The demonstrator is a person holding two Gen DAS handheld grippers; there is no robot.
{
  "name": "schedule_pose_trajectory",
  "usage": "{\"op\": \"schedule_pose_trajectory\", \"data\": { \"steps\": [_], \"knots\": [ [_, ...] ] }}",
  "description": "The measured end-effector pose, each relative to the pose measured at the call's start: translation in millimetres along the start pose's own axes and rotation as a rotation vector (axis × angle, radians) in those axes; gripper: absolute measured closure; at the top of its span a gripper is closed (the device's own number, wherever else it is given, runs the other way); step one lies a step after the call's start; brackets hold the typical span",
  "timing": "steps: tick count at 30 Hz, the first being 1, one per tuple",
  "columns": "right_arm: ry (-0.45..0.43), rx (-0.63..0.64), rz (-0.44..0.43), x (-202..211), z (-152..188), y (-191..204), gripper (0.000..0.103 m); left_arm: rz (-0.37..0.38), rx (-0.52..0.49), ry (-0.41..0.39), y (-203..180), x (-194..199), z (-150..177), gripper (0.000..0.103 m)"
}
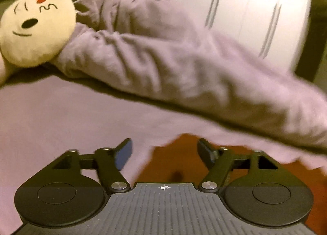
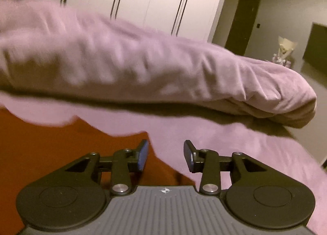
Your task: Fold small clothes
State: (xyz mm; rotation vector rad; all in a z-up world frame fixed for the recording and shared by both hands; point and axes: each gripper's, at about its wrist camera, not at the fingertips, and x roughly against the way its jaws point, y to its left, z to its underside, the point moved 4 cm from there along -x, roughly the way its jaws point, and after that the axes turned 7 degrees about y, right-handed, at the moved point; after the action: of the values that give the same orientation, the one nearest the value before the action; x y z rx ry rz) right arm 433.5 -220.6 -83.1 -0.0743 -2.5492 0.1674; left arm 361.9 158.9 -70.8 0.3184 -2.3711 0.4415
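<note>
Your left tongs (image 1: 164,153) stand wide apart, gripping nothing, above the scalloped edge of the orange garment (image 1: 175,165) lying flat on the bed (image 1: 61,116). Your right tongs (image 2: 165,154) are likewise parted and empty, just beyond that same wavy edge, with orange cloth (image 2: 51,149) spreading to their left. A lilac pillow (image 1: 163,61) lies across the bed beyond. An emoji cushion (image 1: 34,30) leans against its far end. Motion blur softens the garment edge; possibly it is lifted slightly.
</note>
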Motion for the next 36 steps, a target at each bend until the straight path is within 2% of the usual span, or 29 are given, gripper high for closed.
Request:
{"op": "schedule_pose_trajectory", "data": {
  "steps": [1, 2, 3, 4, 5, 7, 8, 10, 11, 12, 14, 16, 17, 18, 21, 22, 23, 25, 26, 27, 28, 31, 36],
  "knots": [
    [-0.022, -0.027, -0.116, 15, 3, 10, 0.059, 0.042, 0.008, -0.015, -8, 6, 4, 0.012],
    [-0.031, -0.066, -0.233, 26, 7, 19, 0.051, 0.081, 0.007, -0.028, -18, 10, 11, 0.006],
    [-0.025, -0.107, -0.356, 35, 12, 30, 0.045, 0.105, -0.004, -0.033, -27, 10, 17, 0.006],
    [-0.005, -0.140, -0.455, 38, 17, 38, 0.044, 0.111, -0.023, -0.022, -34, 5, 23, 0.006],
    [0.023, -0.183, -0.547, 39, 23, 47, 0.043, 0.093, -0.047, 0.007, -39, -4, 31, 0.006],
    [0.084, -0.250, -0.614, 28, 37, 56, 0.043, 0.018, -0.082, 0.073, -39, -23, 45, 0.006],
    [0.114, -0.271, -0.612, 20, 45, 55, 0.043, -0.016, -0.106, 0.102, -37, -31, 51, 0.006],
    [0.089, -0.248, -0.589, 12, 54, 47, 0.058, -0.103, -0.210, 0.074, -32, -39, 58, 0.006],
    [0.090, -0.251, -0.596, 10, 55, 39, 0.066, -0.131, -0.217, 0.073, -27, -40, 58, 0.005],
    [0.092, -0.276, -0.611, 9, 54, 28, 0.066, -0.110, -0.170, 0.086, -19, -41, 56, 0.005],
    [0.074, -0.294, -0.569, 10, 55, 8, 0.066, -0.092, -0.091, 0.073, -7, -39, 48, 0.006],
    [0.068, -0.366, -0.534, 3, 59, -21, 0.068, -0.095, -0.088, 0.073, 0, -39, 44, 0.006],
    [0.068, -0.411, -0.522, 0, 62, -35, 0.073, -0.119, -0.108, 0.067, 2, -38, 42, 0.005],
    [0.072, -0.456, -0.483, -2, 65, -50, 0.078, -0.177, -0.112, 0.068, 6, -37, 42, 0.004],
    [0.090, -0.516, -0.426, -4, 70, -76, 0.093, -0.207, -0.006, 0.067, 33, -23, 35, 0.005],
    [0.097, -0.490, -0.405, -3, 68, -78, 0.094, -0.234, 0.041, 0.068, 43, -16, 32, 0.005],
    [0.102, -0.455, -0.377, 1, 67, -76, 0.094, -0.225, 0.078, 0.076, 52, -7, 31, 0.005],
    [0.117, -0.387, -0.313, 10, 63, -69, 0.090, -0.153, 0.143, 0.123, 64, 9, 32, 0.005],
    [0.118, -0.356, -0.281, 21, 63, -64, 0.082, -0.124, 0.157, 0.139, 66, 17, 33, 0.005],
    [0.106, -0.335, -0.278, 32, 63, -60, 0.070, -0.089, 0.160, 0.159, 66, 26, 37, 0.005],
    [0.087, -0.312, -0.288, 45, 65, -54, 0.066, -0.070, 0.155, 0.172, 63, 36, 44, 0.005],
    [0.056, -0.243, -0.289, 74, 75, -41, 0.065, -0.036, 0.107, 0.221, 52, 48, 57, 0.005],
    [0.130, -0.071, -0.148, 69, 96, -35, 0.060, -0.069, 0.033, 0.271, 42, 40, 68, 0.005]
  ]
}}
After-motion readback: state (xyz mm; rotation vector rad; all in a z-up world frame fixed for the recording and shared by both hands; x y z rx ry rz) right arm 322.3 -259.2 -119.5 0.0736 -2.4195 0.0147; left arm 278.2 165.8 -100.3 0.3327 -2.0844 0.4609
